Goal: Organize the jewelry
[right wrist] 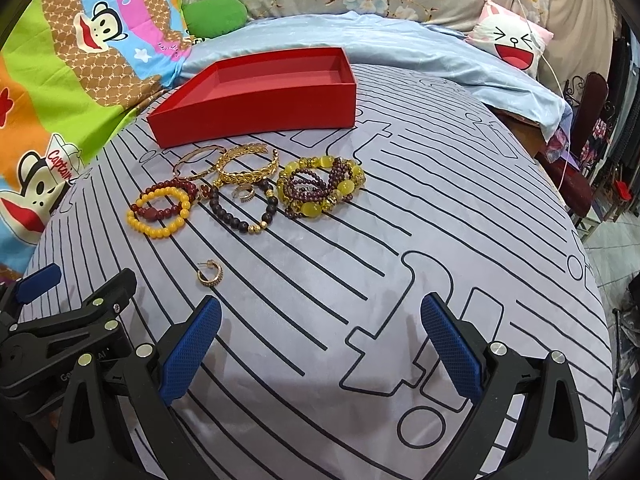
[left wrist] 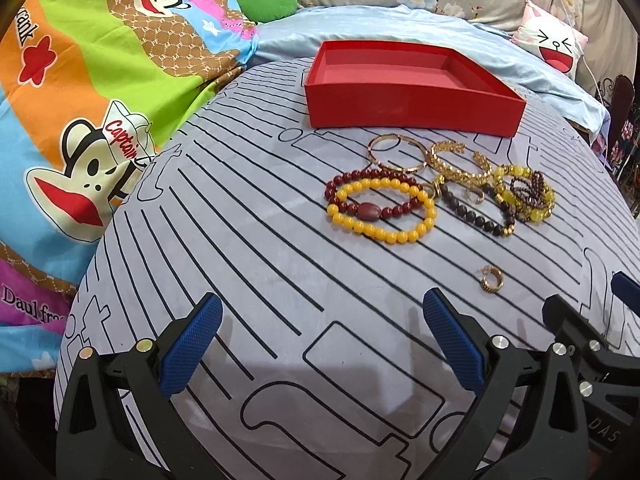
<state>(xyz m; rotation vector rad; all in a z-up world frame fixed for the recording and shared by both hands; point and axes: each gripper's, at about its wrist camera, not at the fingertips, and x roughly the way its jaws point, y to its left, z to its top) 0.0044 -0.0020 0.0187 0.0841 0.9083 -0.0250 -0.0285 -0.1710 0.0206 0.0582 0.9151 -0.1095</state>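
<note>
Two grippers, your left gripper [left wrist: 322,346] and right gripper [right wrist: 320,346], gape apart, empty; shallow red cardboard box [right wrist: 256,114] upper centre, long side running left-right.

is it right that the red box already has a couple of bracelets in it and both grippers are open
Not quite. The red box holds nothing; the left wrist view shows its bare floor. The bracelets lie on the sheet in front of it, with an earring nearer the grippers. The rest stands: the left gripper and right gripper are both open.
</note>
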